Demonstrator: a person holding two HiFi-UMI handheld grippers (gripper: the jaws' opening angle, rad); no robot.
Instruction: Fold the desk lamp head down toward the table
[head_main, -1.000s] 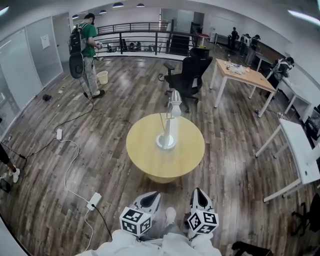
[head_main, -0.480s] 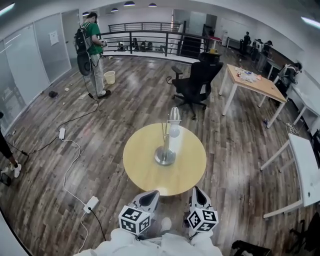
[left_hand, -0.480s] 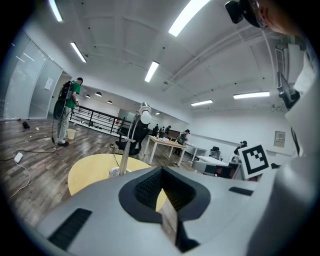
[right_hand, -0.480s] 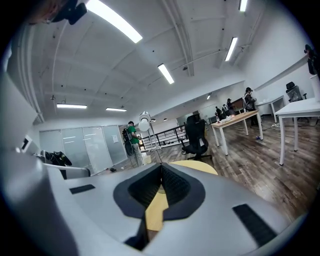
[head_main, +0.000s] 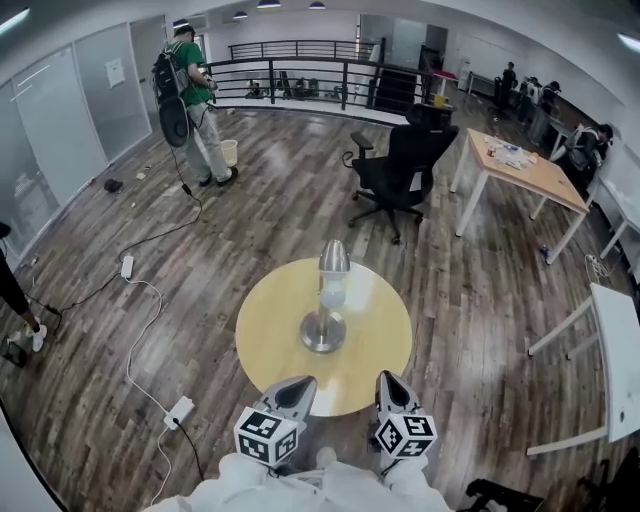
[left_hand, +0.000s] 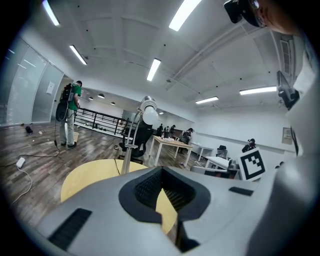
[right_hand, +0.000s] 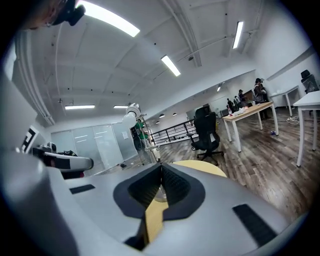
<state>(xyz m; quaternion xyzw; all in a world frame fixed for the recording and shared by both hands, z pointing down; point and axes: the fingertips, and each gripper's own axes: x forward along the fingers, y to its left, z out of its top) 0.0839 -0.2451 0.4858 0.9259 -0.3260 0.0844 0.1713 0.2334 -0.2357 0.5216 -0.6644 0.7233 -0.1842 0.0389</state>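
Observation:
A silver desk lamp (head_main: 327, 305) stands upright in the middle of a round yellow table (head_main: 270, 340), its head (head_main: 333, 258) raised above the round base. The lamp head (left_hand: 148, 111) shows high in the left gripper view, and the lamp (right_hand: 134, 113) also shows in the right gripper view. My left gripper (head_main: 295, 386) is at the table's near edge, shut and empty. My right gripper (head_main: 388, 380) is beside it, also shut with nothing between its jaws. Both are well short of the lamp.
A black office chair (head_main: 405, 165) stands beyond the table. A wooden desk (head_main: 525, 165) is at the far right, a white desk (head_main: 620, 350) at the right. A person with a backpack (head_main: 190, 95) stands far left. Cables and a power strip (head_main: 178, 411) lie on the floor at left.
The table and lamp have come nearer in the head view; both grippers now reach the table's near edge. The jaws stay shut.

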